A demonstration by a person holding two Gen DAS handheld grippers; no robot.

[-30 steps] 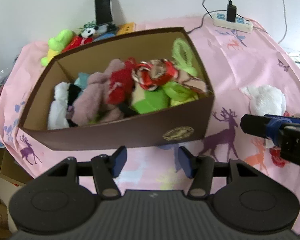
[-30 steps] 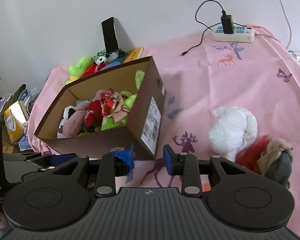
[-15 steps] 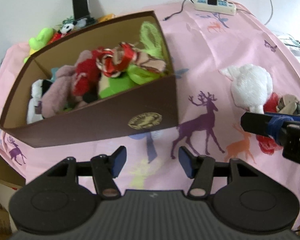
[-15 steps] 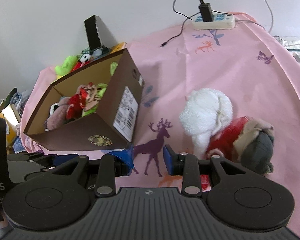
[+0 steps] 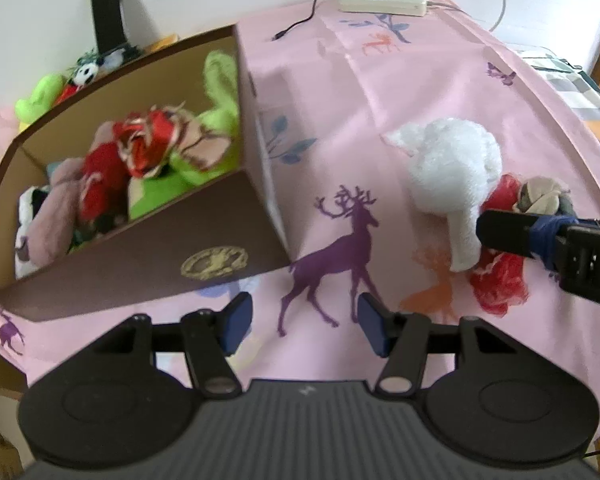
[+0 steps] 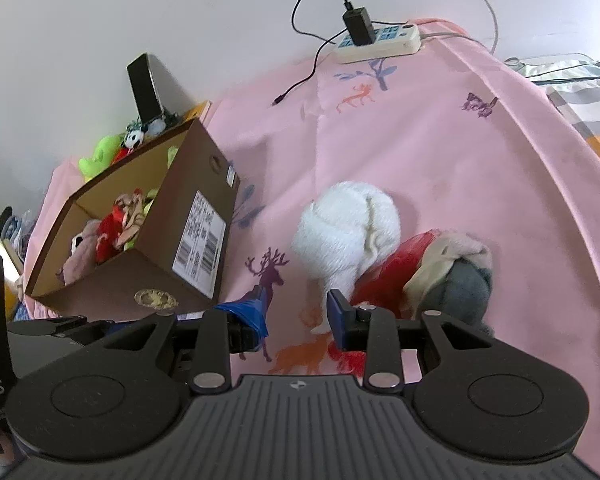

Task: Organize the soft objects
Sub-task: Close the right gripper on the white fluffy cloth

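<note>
A brown cardboard box [image 5: 148, 264] holds several soft toys in red, green and pink. To its right, on the pink cloth, lie a white plush [image 5: 452, 172], a red soft item [image 5: 500, 280] and a grey and beige bundle [image 5: 544, 196]. My left gripper [image 5: 304, 322] hangs open and empty over a purple deer print, in front of the box's near corner. My right gripper [image 6: 296, 312] is open with nothing between its fingers. It sits just in front of the white plush [image 6: 348, 232] and the red item [image 6: 400, 264]. One of its fingers [image 5: 508, 232] crosses that pile in the left wrist view.
A power strip [image 6: 380, 40] with a plugged charger and cable lies at the back of the pink cloth [image 6: 460, 152]. Behind the box [image 6: 140, 240] stand a dark upright device [image 6: 144, 88], a green plush [image 6: 100, 156] and a small panda toy. The cloth drops off at the right.
Both grippers have moved right, away from the box and towards the white plush pile, which now looks larger and nearer. The box has slid to the left of both views.
</note>
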